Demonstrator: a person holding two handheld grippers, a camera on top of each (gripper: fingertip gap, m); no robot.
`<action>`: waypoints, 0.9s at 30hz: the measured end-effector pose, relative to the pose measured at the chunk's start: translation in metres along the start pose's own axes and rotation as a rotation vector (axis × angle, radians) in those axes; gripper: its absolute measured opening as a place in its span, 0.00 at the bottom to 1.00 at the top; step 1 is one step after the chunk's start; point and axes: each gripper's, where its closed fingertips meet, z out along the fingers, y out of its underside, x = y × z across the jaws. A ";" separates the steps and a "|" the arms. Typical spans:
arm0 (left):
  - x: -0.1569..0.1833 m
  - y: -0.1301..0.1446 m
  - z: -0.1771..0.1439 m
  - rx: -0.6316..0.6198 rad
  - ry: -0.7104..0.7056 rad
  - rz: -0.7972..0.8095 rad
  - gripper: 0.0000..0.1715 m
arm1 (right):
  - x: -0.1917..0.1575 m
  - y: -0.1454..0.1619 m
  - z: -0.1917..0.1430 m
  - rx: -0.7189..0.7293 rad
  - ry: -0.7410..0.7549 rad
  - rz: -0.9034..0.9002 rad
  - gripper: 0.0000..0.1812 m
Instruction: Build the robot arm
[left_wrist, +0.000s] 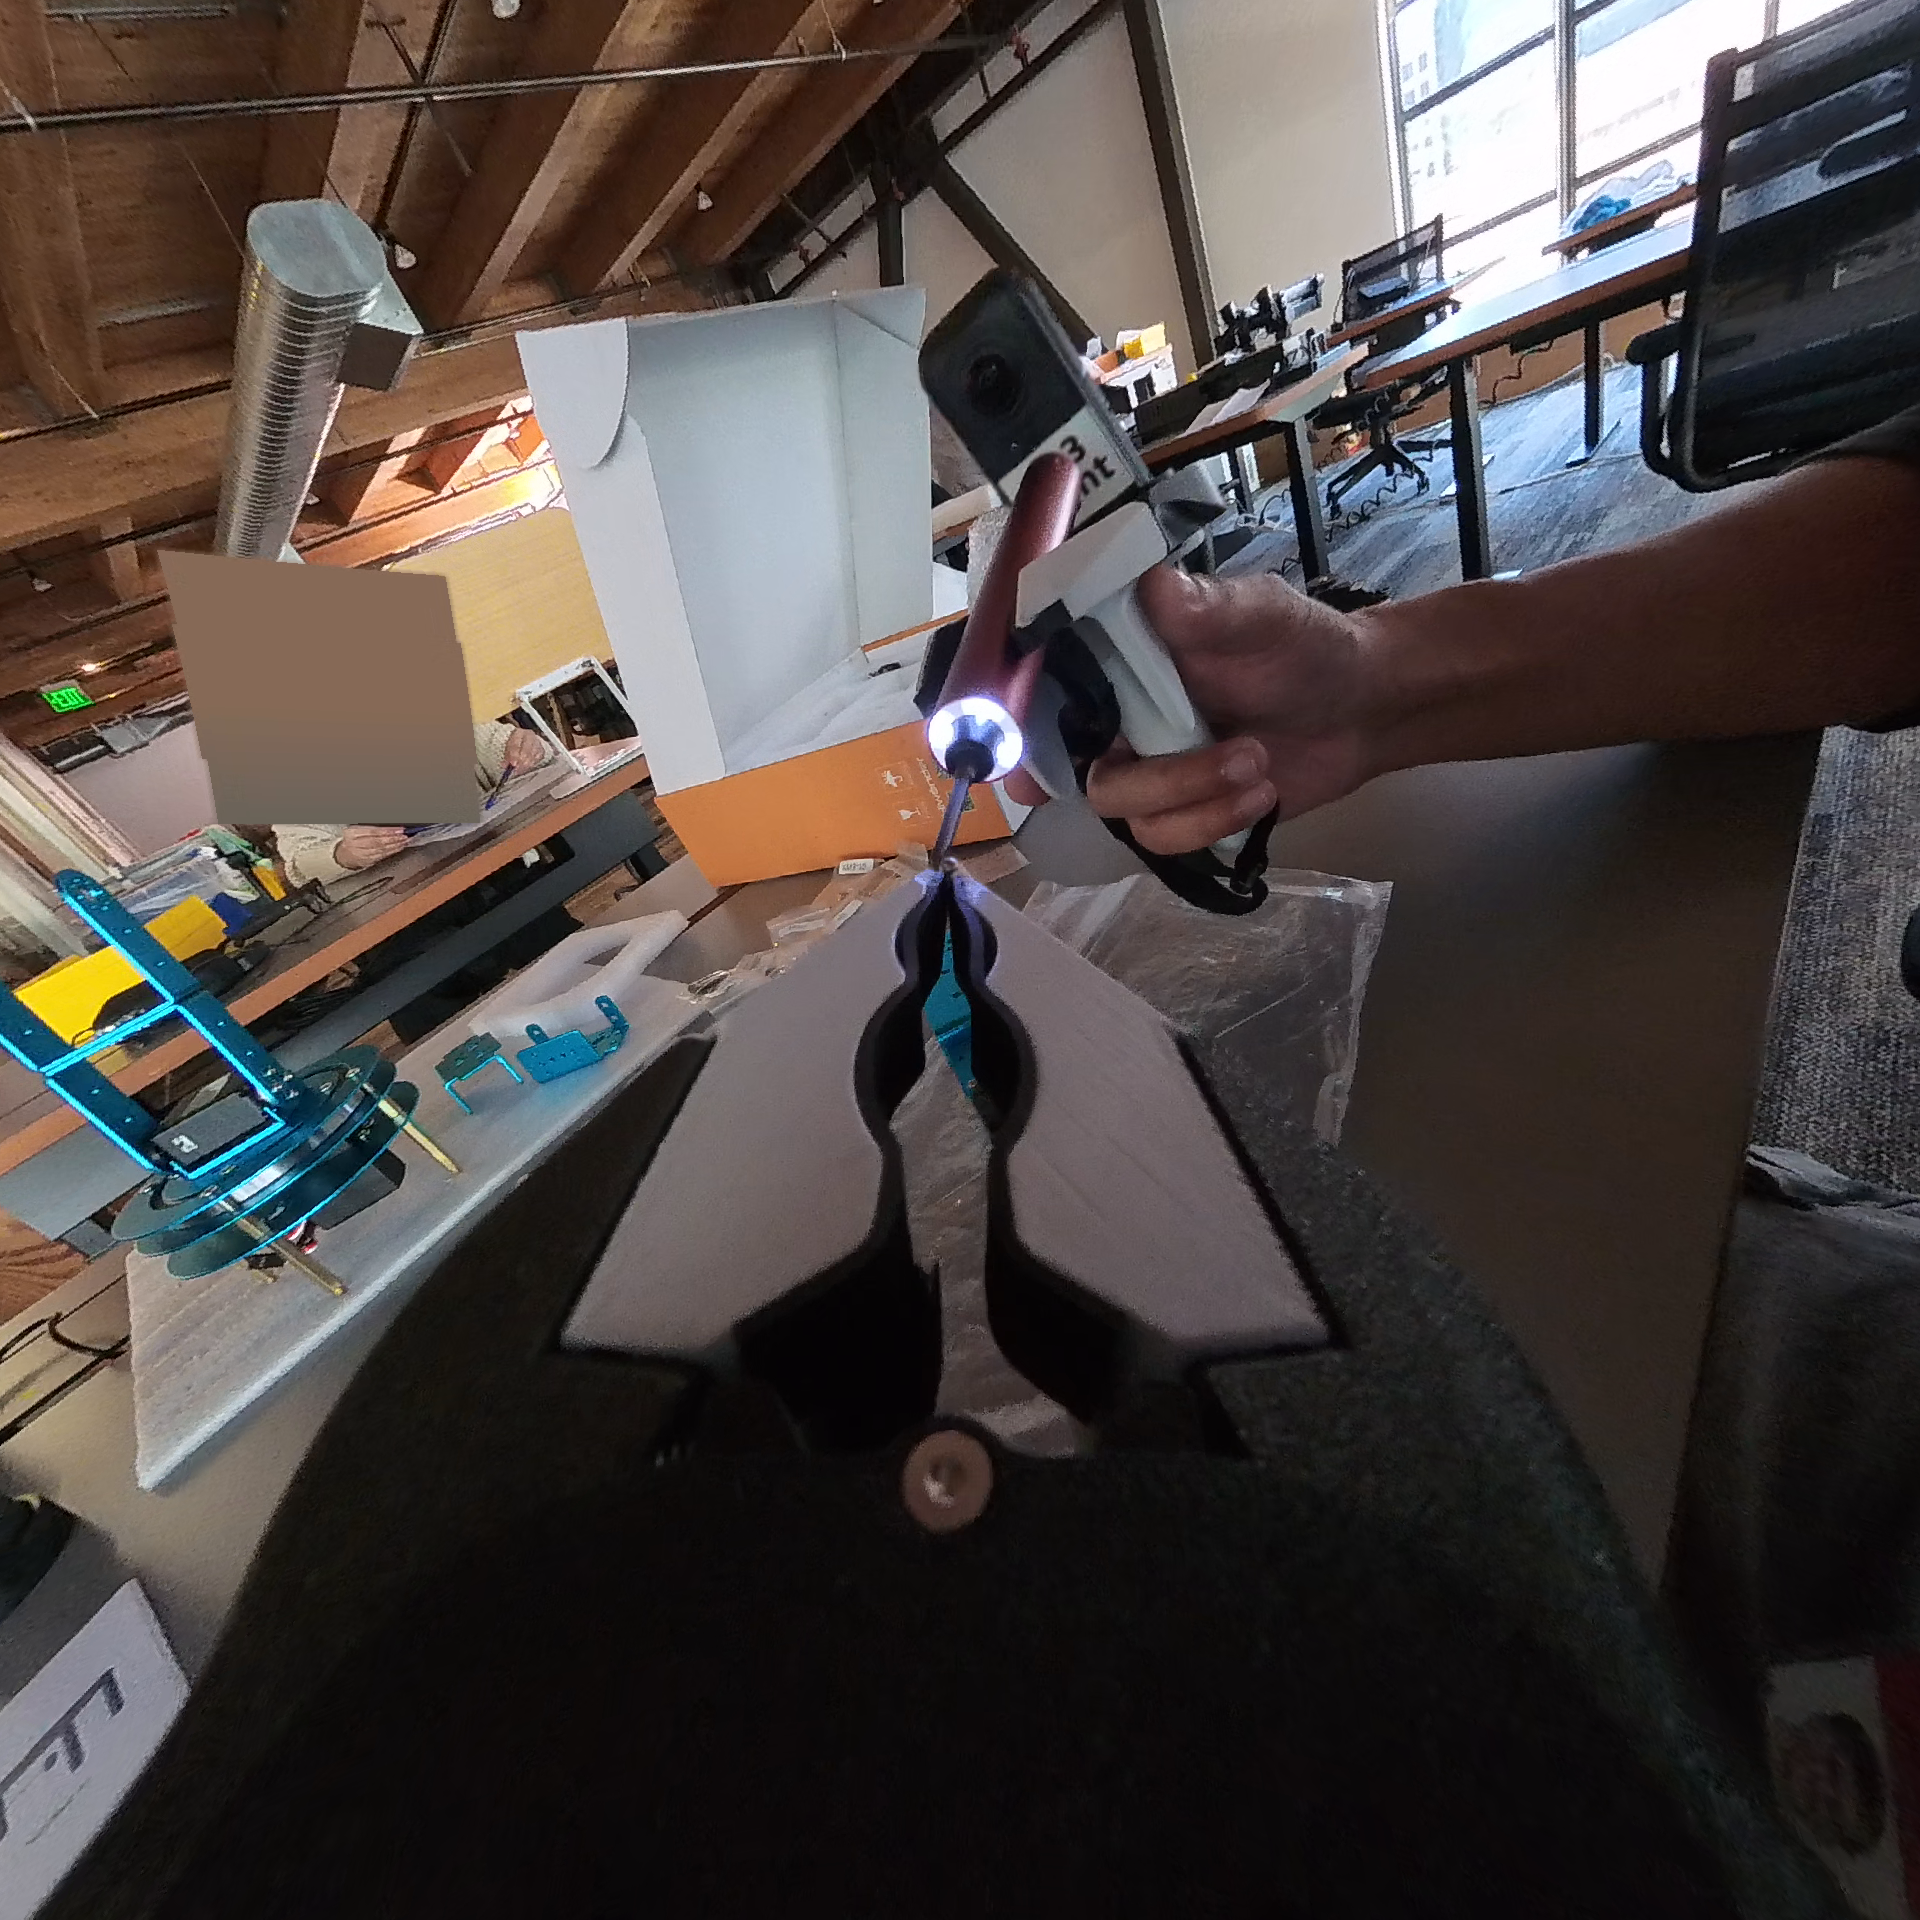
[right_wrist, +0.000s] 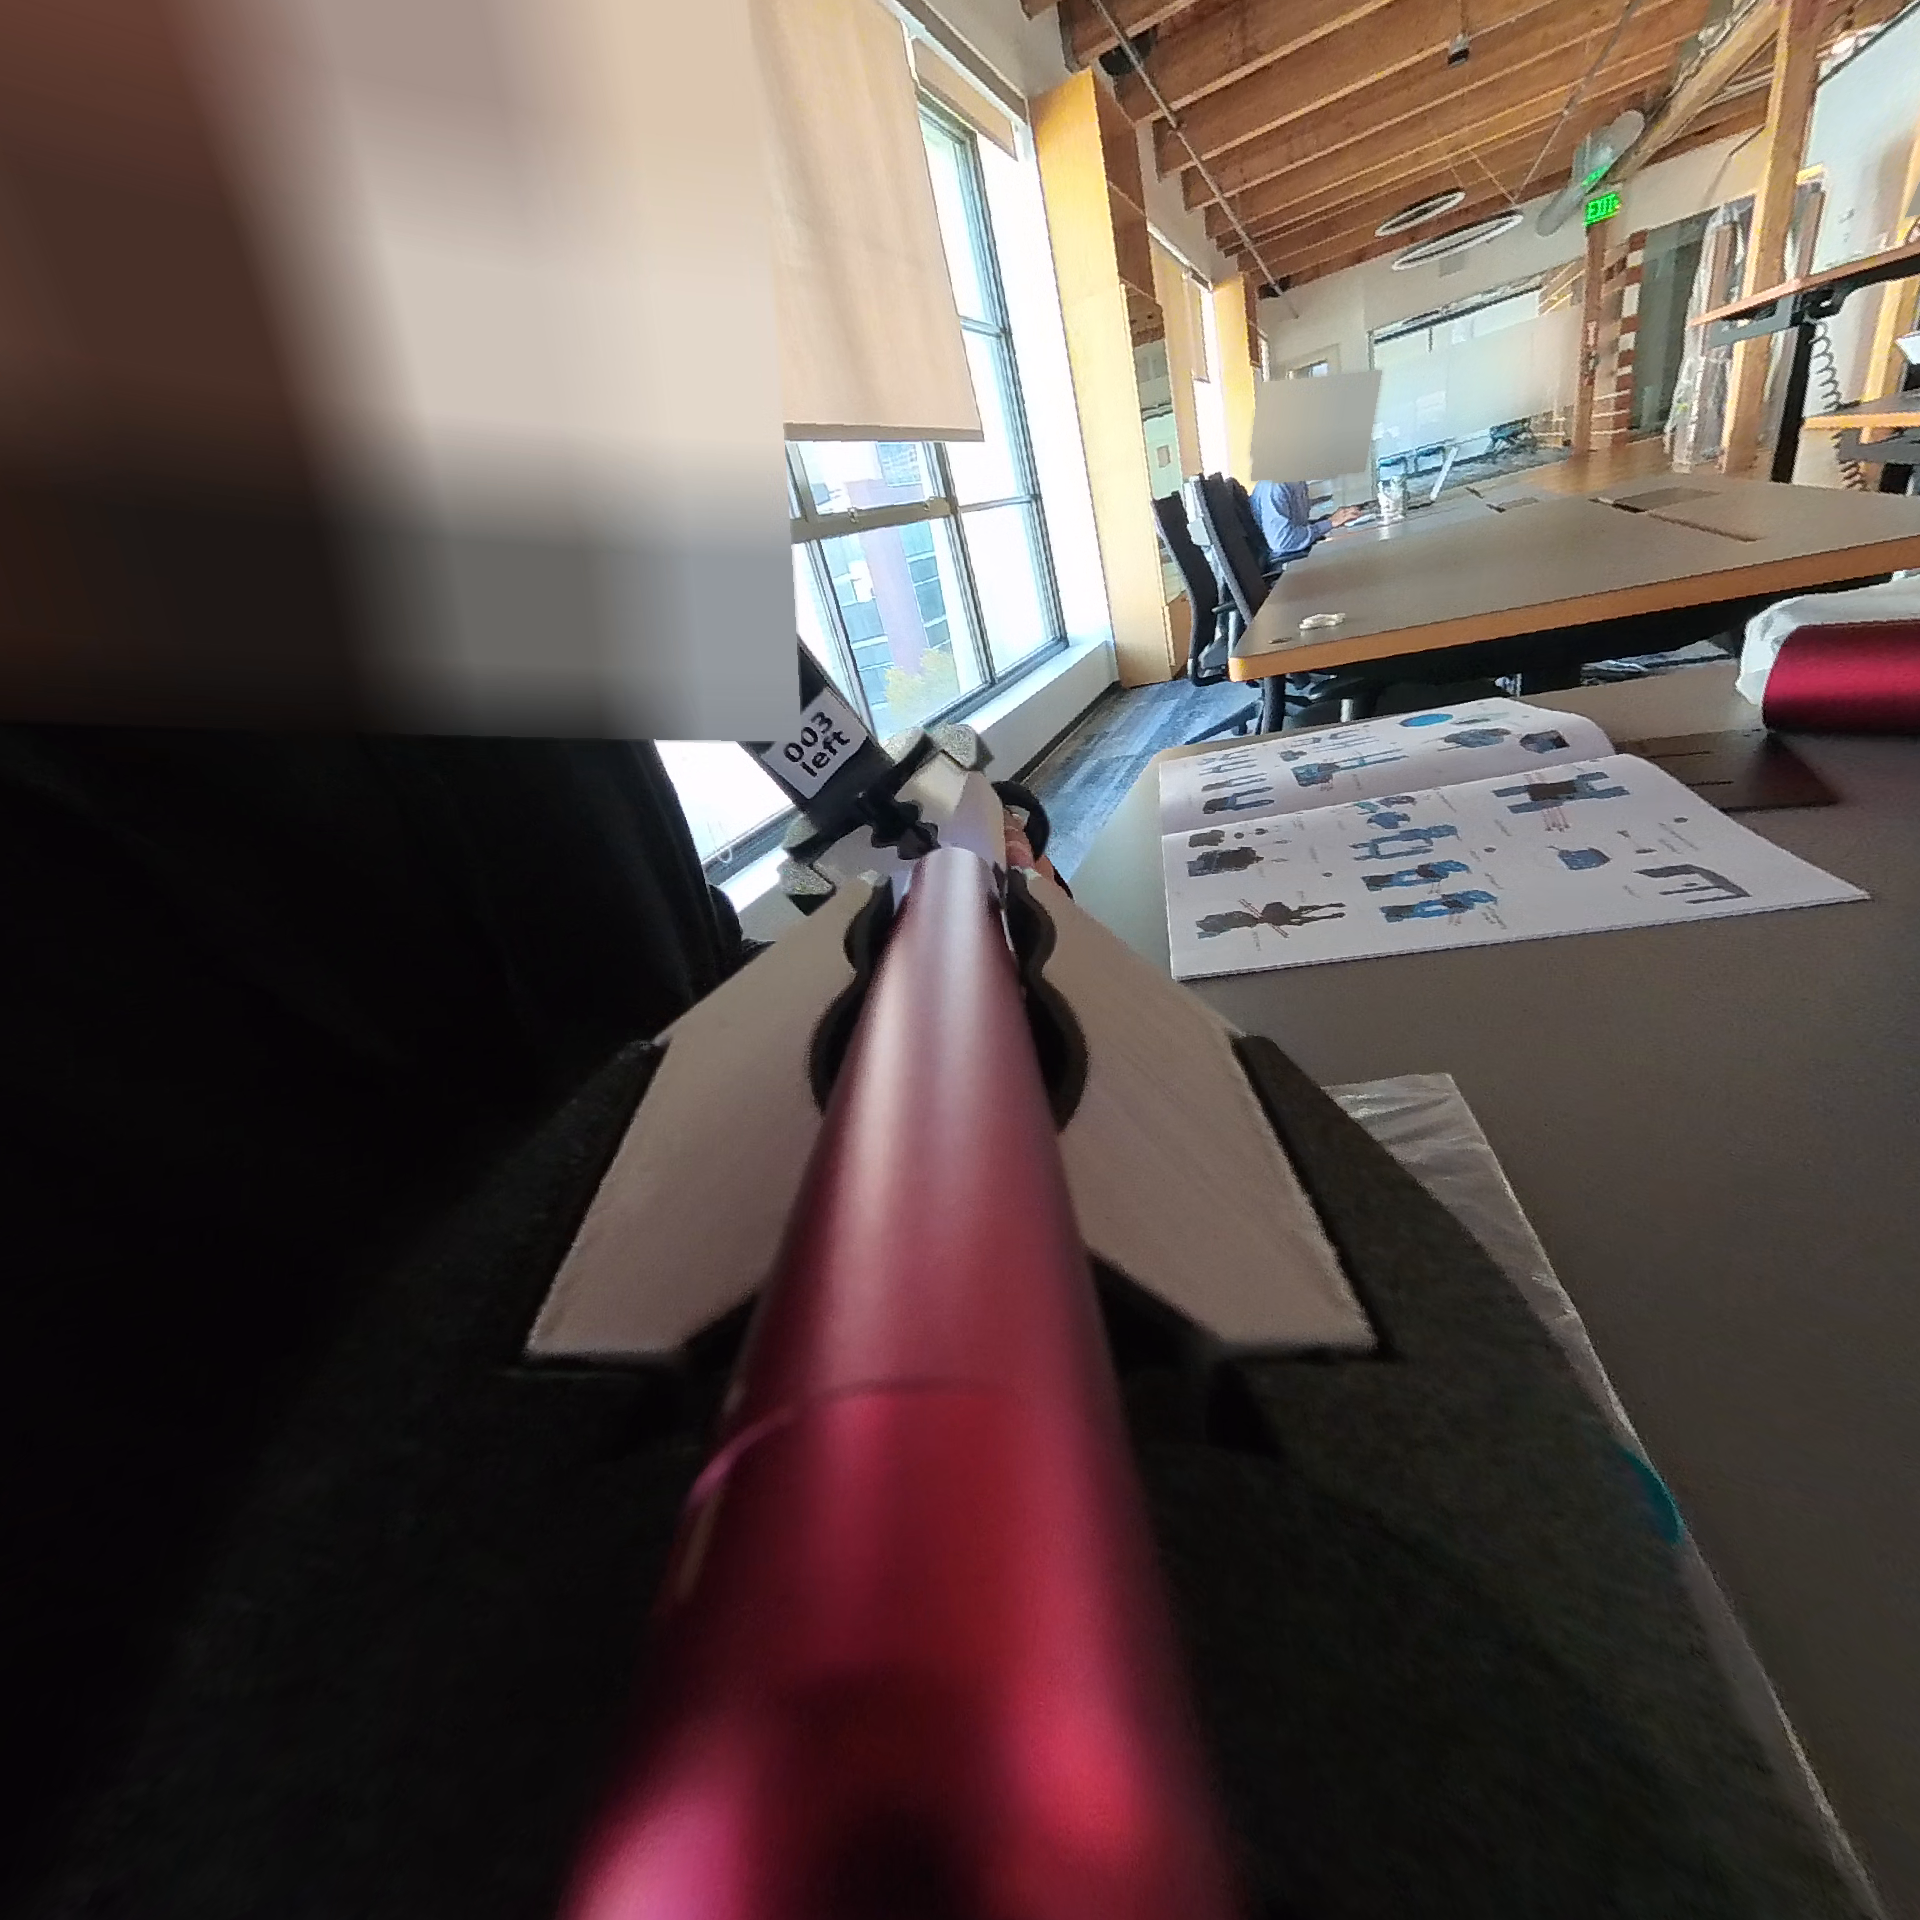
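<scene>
My left gripper is shut, and its fingertips pinch a small silver screw with the head sticking out. My right gripper is shut on a dark red electric screwdriver, whose barrel runs along the fingers. In the left wrist view the screwdriver points down at my left gripper with its white ring light on. Its bit meets the screw head. A hand holds the right gripper there. Part of a blue metal piece shows behind the left fingers.
An open white and orange box stands behind the screwdriver. A blue metal assembly, loose blue brackets and white foam lie at the left. A clear plastic bag lies at the right. An open instruction booklet lies on the table. One gripper's finger ends stand about 5 cm off the other's.
</scene>
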 end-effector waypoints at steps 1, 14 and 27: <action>0.000 0.001 0.000 -0.005 0.001 0.000 0.00 | 0.001 0.000 0.000 0.000 0.007 -0.004 0.12; 0.001 0.010 -0.001 -0.053 0.001 0.021 0.00 | 0.001 0.007 0.003 -0.036 0.011 -0.016 0.12; 0.001 0.015 -0.004 -0.081 0.001 0.028 0.00 | 0.002 0.010 0.002 -0.055 0.025 -0.028 0.12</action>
